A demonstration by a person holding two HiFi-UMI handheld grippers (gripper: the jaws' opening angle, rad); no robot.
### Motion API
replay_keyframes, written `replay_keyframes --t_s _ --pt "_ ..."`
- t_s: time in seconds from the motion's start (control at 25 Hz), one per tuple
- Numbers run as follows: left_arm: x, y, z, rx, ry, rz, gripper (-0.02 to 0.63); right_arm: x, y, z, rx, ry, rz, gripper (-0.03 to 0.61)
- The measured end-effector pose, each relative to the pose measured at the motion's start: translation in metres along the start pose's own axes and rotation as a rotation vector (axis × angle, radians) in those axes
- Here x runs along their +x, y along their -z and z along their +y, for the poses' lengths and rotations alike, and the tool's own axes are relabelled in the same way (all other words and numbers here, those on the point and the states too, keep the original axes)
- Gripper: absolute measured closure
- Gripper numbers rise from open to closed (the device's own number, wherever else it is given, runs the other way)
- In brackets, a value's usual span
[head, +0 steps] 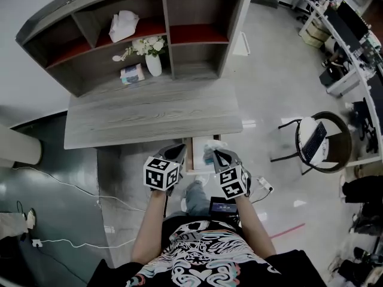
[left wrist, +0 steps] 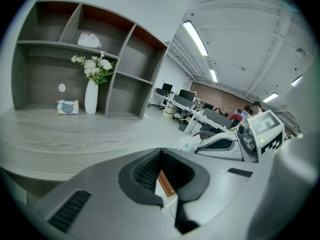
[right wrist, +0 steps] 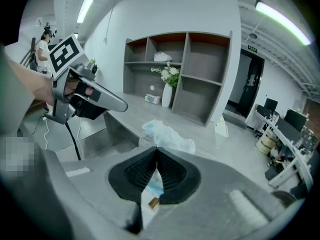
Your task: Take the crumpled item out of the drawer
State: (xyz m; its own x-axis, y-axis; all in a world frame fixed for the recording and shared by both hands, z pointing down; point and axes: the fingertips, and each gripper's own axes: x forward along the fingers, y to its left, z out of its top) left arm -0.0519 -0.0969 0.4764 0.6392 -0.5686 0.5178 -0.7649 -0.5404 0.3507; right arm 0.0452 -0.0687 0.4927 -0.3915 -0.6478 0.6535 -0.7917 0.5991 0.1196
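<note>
The right gripper (right wrist: 156,159) pinches only a thin fold of the crumpled item (right wrist: 167,135), held just above the open drawer (head: 190,154) (the left gripper (left wrist: 160,156), jaws together on nothing, hangs beside), so it could slip and drop back in.

The crumpled item (right wrist: 167,135), a white and pale-blue wad, is pinched between the fingers of the right gripper (right wrist: 155,151). It sits at the 1 o'clock corner of the open drawer (head: 192,159), by the 6 o'clock edge of the table (head: 149,118).
</note>
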Motion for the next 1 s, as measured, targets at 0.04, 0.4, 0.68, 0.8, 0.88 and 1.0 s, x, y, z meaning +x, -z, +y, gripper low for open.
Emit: replay_keyframes --t_s 0.04,0.4,0.68,0.8,0.88,1.0 --pt "-0.002 -0.003 -0.002 0.003 0.004 -0.010 0.612 -0.003 -0.002 0.001 0.000 0.003 -0.008 0.568" --pt "-0.024 -0.017 -0.026 0.047 0.031 -0.067 0.612 -0.030 -0.013 0.015 -0.008 0.019 -0.073 0.568" --pt "-0.042 -0.027 -0.041 -0.026 0.073 -0.146 0.612 -0.046 -0.007 0.024 -0.011 0.024 -0.074 0.568" --pt "-0.049 -0.028 -0.041 -0.021 0.074 -0.161 0.612 -0.048 -0.009 0.027 -0.010 0.028 -0.083 0.568" --pt "-0.051 -0.027 -0.042 -0.019 0.074 -0.164 0.612 -0.049 -0.008 0.029 -0.009 0.024 -0.086 0.568" --pt "-0.054 -0.027 -0.044 -0.024 0.080 -0.170 0.612 -0.052 -0.009 0.031 -0.015 0.025 -0.083 0.569"
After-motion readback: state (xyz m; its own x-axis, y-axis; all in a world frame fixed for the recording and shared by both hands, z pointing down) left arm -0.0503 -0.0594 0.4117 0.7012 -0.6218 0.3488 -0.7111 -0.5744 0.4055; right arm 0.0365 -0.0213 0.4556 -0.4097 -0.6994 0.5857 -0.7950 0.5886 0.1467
